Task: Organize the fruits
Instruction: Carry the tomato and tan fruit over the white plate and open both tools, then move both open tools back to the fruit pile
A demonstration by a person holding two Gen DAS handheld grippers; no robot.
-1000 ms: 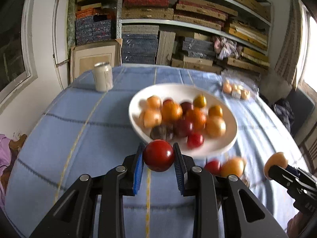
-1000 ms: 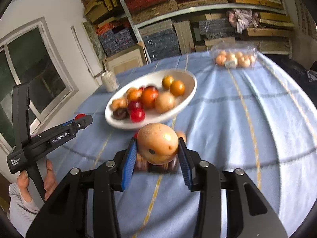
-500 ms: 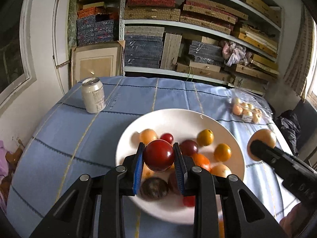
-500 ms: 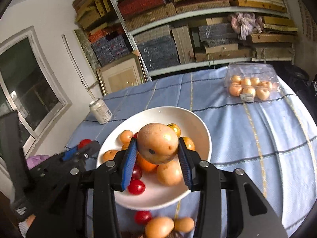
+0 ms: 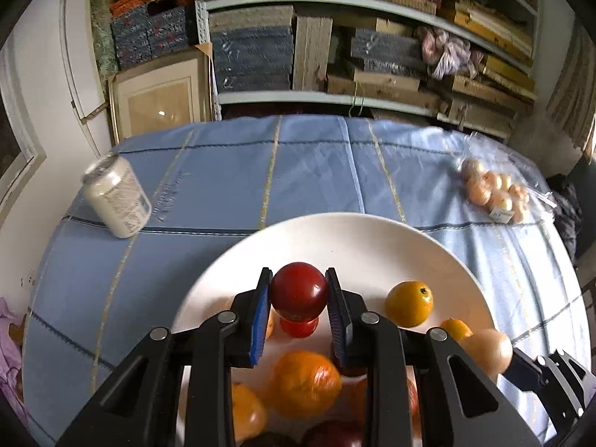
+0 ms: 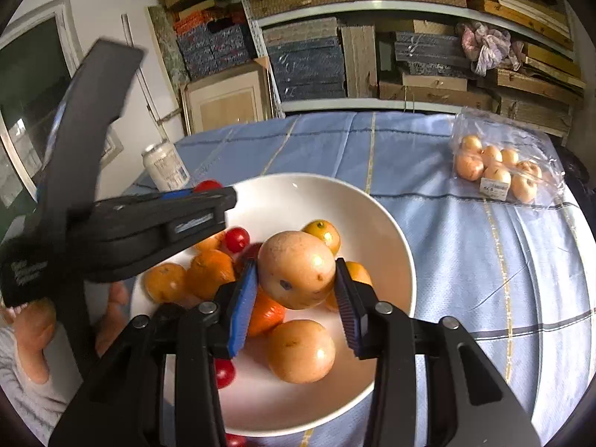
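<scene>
In the left wrist view my left gripper (image 5: 298,279) is shut on a dark red round fruit (image 5: 298,292), held over the white bowl (image 5: 335,229). Oranges (image 5: 409,303) and other red fruit lie in the bowl below. In the right wrist view my right gripper (image 6: 296,272) is shut on a tan round fruit (image 6: 296,275), also above the bowl (image 6: 408,260), over a second tan fruit (image 6: 301,352) and oranges (image 6: 210,272). The left gripper (image 6: 208,201) reaches in from the left with its red fruit (image 6: 206,185). The right gripper's tan fruit (image 5: 488,350) shows at the left view's lower right.
A white drink can (image 5: 117,199) stands left of the bowl on the blue checked cloth (image 5: 305,171). A clear bag of small pale fruit (image 6: 495,167) lies at the far right. Stacked shelves and a picture frame (image 6: 227,104) stand behind. A person's hand (image 6: 33,327) holds the left gripper.
Both grippers have carried their fruit forward from the near side of the table to above the bowl. Loose fruit on the cloth has dropped out of sight below them.
</scene>
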